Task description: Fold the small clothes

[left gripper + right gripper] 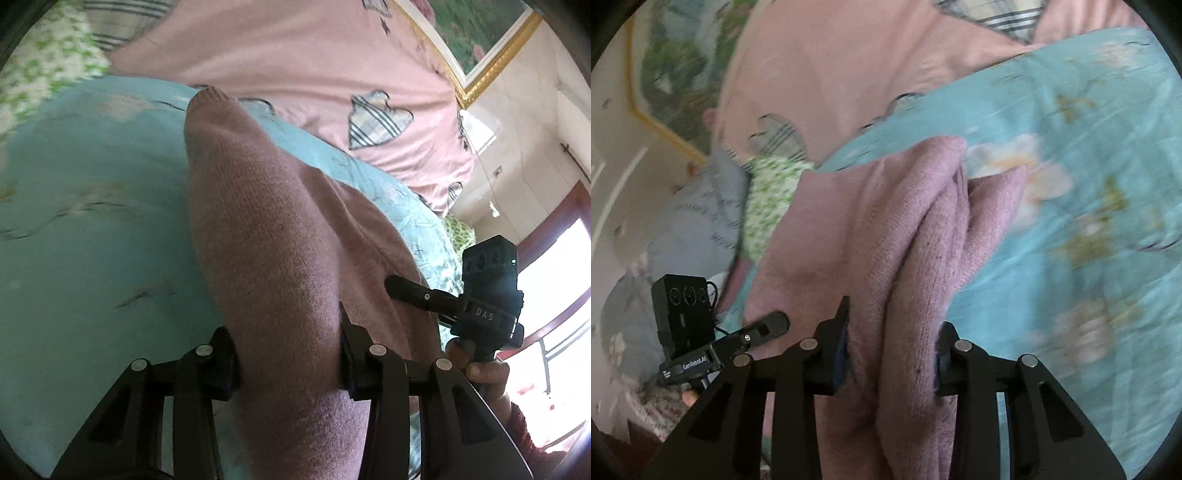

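Note:
A mauve knitted garment hangs lifted over the teal floral bedsheet. My left gripper is shut on one part of it, with fabric bunched between its fingers. My right gripper is shut on another part of the garment, which falls in folds toward the sheet. The right gripper also shows in the left wrist view, at the garment's right edge. The left gripper shows in the right wrist view, at the garment's left edge.
A pink quilt with plaid hearts lies behind the sheet. A green-patterned cloth and a grey pillow lie at the bed's end. A gold-framed picture hangs on the wall. A window is at the right.

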Available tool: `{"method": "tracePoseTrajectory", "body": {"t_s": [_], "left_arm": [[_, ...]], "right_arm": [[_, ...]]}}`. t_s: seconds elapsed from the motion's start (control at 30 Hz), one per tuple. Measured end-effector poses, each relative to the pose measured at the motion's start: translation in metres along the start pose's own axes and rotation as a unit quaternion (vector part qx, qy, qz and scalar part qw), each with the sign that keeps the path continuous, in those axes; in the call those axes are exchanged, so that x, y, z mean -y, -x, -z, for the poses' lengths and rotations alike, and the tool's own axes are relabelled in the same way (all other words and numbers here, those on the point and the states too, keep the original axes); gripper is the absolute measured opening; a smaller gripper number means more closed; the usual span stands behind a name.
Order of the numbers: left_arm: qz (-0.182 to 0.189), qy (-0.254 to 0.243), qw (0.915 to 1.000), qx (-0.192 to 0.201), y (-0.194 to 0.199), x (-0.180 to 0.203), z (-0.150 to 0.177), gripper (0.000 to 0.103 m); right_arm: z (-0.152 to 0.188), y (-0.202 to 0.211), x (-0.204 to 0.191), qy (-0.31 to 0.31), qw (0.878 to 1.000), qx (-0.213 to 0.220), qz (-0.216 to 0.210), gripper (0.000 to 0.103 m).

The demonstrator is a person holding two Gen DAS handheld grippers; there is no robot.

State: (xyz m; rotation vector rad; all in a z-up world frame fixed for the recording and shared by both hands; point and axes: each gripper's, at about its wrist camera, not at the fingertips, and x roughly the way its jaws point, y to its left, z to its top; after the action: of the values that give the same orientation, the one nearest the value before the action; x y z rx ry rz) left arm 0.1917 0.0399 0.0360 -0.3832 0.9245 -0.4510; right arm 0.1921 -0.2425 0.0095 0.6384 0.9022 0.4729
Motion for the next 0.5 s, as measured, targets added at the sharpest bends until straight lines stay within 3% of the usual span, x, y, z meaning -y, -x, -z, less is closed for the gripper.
{"method": "tracePoseTrajectory", "body": {"t_s": [0.27, 0.37, 0.5], "left_arm": [[-0.041, 0.001, 0.9991, 0.013, 0.059, -0.042, 0.033, 0.042], [-0.046, 0.021, 0.9987, -0.008, 0.05, -0.062, 0.047, 0.043], [-0.057, 0.056, 0.9965, -0.024, 0.039, -0.085, 0.063, 0.055]], "right_arm": [[0.032, -0.062, -0.043, 0.008, 0.997, -0.048, -0.056, 0.036], [0.046, -0.078, -0.043, 0.004, 0.996, -0.072, -0.045, 0.036], [0.058, -0.086, -0.037, -0.001, 0.996, -0.083, -0.018, 0.042]]}}
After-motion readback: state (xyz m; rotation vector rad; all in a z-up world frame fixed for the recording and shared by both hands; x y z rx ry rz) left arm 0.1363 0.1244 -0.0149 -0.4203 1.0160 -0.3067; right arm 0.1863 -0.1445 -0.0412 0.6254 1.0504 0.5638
